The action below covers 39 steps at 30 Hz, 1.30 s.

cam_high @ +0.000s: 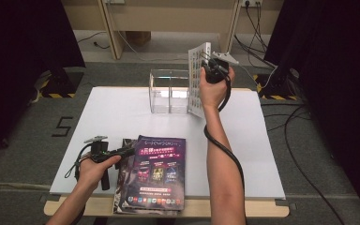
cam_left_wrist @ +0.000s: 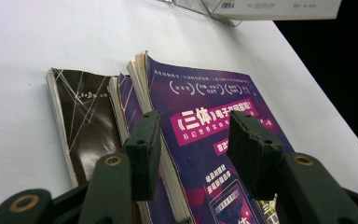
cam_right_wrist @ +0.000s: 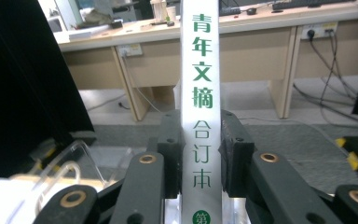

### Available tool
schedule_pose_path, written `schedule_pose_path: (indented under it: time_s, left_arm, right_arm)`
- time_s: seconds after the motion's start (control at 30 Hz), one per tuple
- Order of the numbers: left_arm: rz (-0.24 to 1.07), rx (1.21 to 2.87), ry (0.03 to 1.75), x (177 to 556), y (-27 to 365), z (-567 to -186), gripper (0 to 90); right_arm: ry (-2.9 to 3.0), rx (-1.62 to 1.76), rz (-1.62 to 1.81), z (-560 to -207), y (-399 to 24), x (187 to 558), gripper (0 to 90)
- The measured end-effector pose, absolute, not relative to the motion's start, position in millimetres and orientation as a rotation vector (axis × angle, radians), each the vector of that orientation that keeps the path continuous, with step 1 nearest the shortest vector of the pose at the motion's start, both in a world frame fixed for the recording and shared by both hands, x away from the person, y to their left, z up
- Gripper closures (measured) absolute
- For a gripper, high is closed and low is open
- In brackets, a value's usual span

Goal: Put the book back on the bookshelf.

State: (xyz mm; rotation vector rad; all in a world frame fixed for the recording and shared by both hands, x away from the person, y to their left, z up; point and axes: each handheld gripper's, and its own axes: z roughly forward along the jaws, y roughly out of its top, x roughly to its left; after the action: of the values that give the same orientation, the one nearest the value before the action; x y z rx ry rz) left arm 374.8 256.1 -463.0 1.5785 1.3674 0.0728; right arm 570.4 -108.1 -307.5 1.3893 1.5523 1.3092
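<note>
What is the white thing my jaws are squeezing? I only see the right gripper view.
Observer: A white book, held upright by the right gripper beside a clear box.
Operator: Is the box empty?
Observer: Looks so; a wall splits it into two compartments.
Operator: Where's the other gripper?
Observer: The left gripper hangs open over a purple book near the table's front edge.
Operator: Any more books?
Observer: Yes, a dark book lies left of the purple one.
</note>
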Motion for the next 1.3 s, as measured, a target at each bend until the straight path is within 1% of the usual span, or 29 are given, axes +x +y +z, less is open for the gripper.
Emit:
schedule_pose_path:
  time_s: [0.03, 0.1, 0.17, 0.3, 0.57, 0.77, 1.03, 1.3]
  left_arm:
    - [0.071, 1.580, 1.368, 374.8, 256.1, -463.0, 53.8]
    - [0.072, 1.579, 1.367, 374.5, 255.4, -462.8, 53.8]
    - [0.068, 1.581, 1.366, 374.8, 255.1, -463.0, 53.8]
    - [0.068, 1.584, 1.369, 374.9, 253.9, -463.6, 53.8]
    - [0.075, 1.586, 1.355, 373.5, 253.1, -459.5, 53.8]
    - [0.077, 1.587, 1.354, 372.8, 252.0, -459.0, 53.8]
    - [0.069, 1.602, 1.356, 372.8, 248.5, -462.3, 53.8]
    - [0.070, 1.611, 1.352, 372.7, 247.6, -462.9, 53.8]
  right_arm:
    - [1.550, 1.395, 1.307, -311.1, -111.5, 563.3, 73.8]
    - [1.551, 1.389, 1.306, -311.8, -113.8, 560.3, 73.8]
    - [1.578, 1.397, 1.327, -312.9, -123.9, 546.4, 73.8]
    - [1.601, 1.391, 1.326, -314.2, -129.7, 534.3, 73.8]
    - [1.652, 1.382, 1.323, -326.4, -149.4, 493.1, 73.5]
    - [1.684, 1.408, 1.302, -331.4, -159.4, 474.9, 71.7]
    - [1.714, 1.435, 1.271, -334.6, -170.4, 467.2, 68.2]
    - [1.741, 1.428, 1.259, -332.9, -174.6, 467.4, 66.9]
